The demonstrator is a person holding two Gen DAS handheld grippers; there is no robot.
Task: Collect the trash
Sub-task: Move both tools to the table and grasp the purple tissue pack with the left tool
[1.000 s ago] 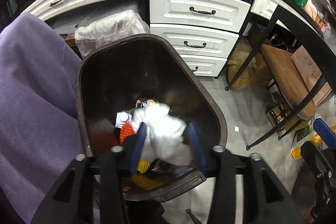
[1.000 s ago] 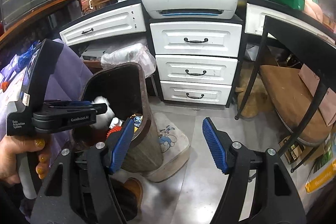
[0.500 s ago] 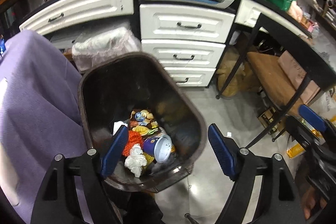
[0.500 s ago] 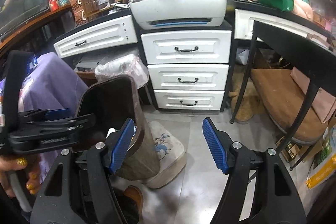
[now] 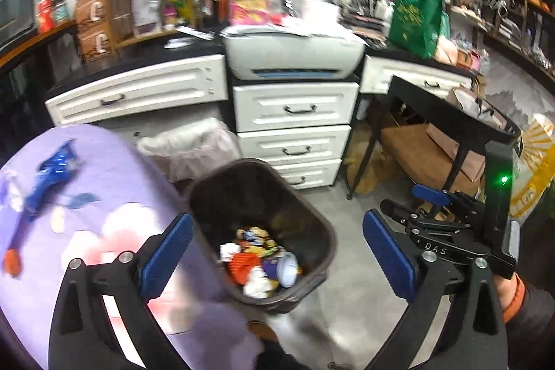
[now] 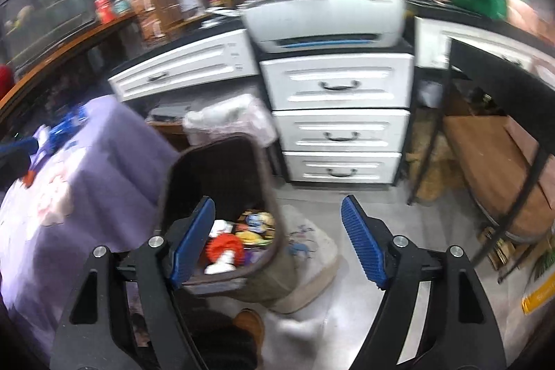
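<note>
Brown bin (image 5: 263,224) sits below both emptied, opening claws (nothing between); a careless swing could tip it.

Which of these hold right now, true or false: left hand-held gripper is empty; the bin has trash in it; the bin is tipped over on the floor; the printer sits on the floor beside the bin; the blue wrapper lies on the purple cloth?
1. The left hand-held gripper holds nothing. True: its jaws are opening and nothing is between them.
2. The bin has trash in it. True: a white wad and an orange piece lie at the bottom.
3. The bin is tipped over. False: it stands upright on the floor.
4. The printer sits on the floor. False: it rests on top of the white drawers.
5. A blue wrapper lies on the purple cloth. True.
</note>
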